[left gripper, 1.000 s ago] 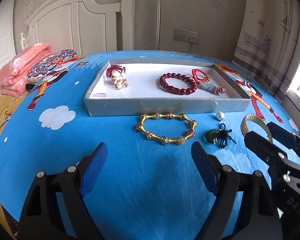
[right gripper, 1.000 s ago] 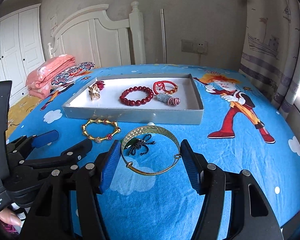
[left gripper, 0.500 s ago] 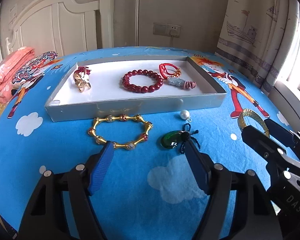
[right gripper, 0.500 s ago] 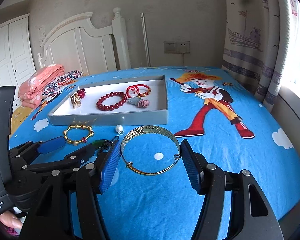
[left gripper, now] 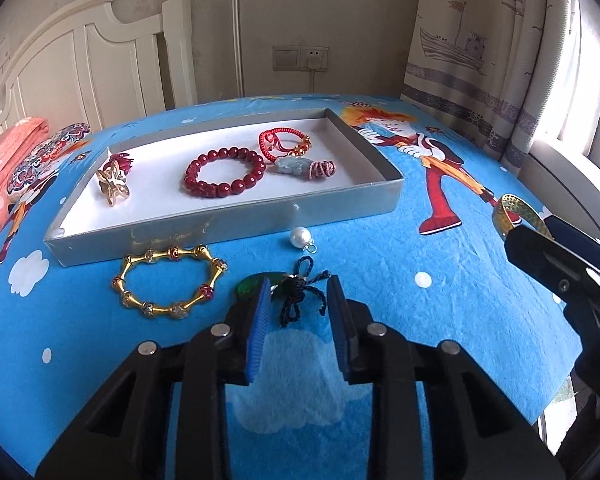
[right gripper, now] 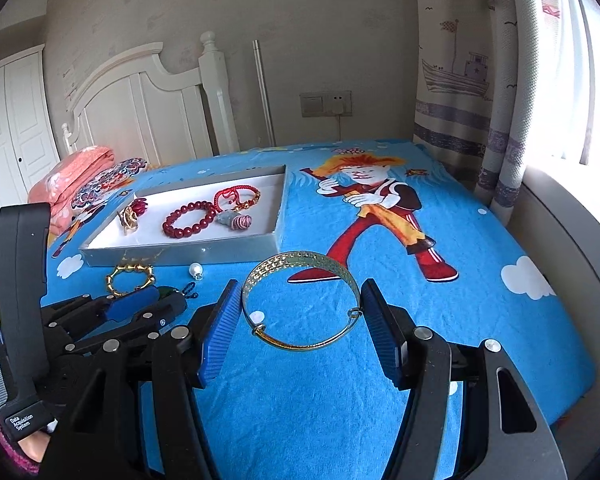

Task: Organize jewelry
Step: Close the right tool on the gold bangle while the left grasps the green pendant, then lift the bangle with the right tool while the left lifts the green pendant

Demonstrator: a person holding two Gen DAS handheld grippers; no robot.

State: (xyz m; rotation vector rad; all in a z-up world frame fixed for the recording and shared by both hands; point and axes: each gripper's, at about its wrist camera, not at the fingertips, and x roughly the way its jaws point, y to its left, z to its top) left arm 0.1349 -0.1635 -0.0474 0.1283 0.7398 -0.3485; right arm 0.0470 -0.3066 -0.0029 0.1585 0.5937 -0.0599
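Note:
A green pendant on a black cord (left gripper: 300,298) lies on the blue bedsheet. My left gripper (left gripper: 299,284) straddles it with its jaws closing; the cord lies between the pads and I see no pressing. The left gripper (right gripper: 160,300) also shows in the right wrist view. My right gripper (right gripper: 300,292) is shut on a gold bangle (right gripper: 300,258), held off the sheet; the bangle (left gripper: 508,212) appears at the right edge of the left wrist view. A gold bamboo-link bracelet (left gripper: 172,280) and a pearl (left gripper: 301,237) lie before the silver tray (left gripper: 228,220).
The tray holds a gold butterfly piece (left gripper: 114,184), a red bead bracelet (left gripper: 224,174), a red cord bracelet (left gripper: 284,142) and a jade charm (left gripper: 296,166). Folded pink bedding (right gripper: 80,172) lies at the left by the headboard. A curtain (right gripper: 460,80) and the bed's edge are at the right.
My left gripper slid right from the gold link bracelet to the green pendant, and its jaws narrowed around the cord. The right gripper moved right, carrying the bangle.

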